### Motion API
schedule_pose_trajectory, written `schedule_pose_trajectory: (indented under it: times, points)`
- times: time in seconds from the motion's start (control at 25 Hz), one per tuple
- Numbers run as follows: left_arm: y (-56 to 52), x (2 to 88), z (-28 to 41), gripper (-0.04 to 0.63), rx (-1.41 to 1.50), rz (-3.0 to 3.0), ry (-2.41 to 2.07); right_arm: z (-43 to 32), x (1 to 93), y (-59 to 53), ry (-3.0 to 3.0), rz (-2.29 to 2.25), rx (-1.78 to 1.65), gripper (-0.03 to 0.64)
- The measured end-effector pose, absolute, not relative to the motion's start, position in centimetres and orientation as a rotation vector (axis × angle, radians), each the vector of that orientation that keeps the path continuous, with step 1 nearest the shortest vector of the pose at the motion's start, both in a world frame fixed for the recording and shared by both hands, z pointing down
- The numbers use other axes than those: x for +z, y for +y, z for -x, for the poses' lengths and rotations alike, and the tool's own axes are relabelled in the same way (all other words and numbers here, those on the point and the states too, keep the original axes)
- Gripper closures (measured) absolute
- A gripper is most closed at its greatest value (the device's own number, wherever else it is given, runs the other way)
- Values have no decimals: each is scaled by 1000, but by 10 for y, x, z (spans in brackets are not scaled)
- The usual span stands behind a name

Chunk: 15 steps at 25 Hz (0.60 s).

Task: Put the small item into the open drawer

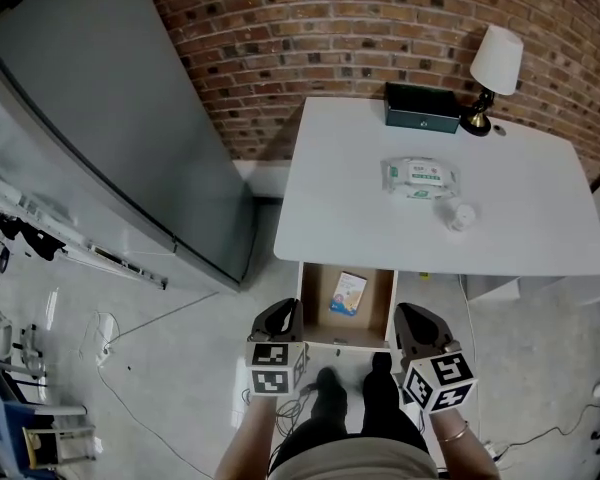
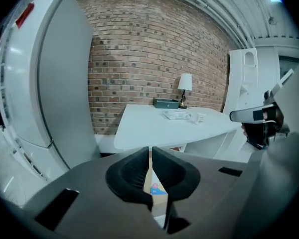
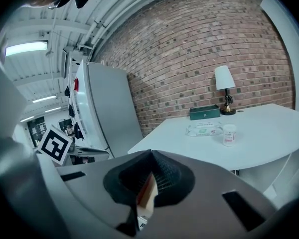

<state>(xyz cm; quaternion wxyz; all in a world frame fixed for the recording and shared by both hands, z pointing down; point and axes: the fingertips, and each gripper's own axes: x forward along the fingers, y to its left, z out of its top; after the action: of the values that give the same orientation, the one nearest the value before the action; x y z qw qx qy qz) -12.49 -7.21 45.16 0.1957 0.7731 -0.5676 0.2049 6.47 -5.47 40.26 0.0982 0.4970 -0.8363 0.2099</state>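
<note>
While left tongs (image 1: 279,318) and right tongs (image 1: 417,325) hover at the front corners of the drawer (image 1: 305,303), both shut and empty, the small box (image 1: 348,293) lies inside the drawer, ahead and between them. Its long axis runs front-to-back, and neither is clearly nearer. Head view shows the whole box; left gripper view only a blue sliver. Likely already placed.

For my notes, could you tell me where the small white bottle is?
In the head view the bottle stands on the white table, right of centre, beside the wipes pack.
</note>
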Motion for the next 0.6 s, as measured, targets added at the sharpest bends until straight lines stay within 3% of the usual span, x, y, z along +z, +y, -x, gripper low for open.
schedule_pose_trajectory:
  times: [0.6]
  points:
    - [-52, 409, 146, 561, 450, -2196, -1660, -54, 389, -53, -2497, -1449, 533, 612]
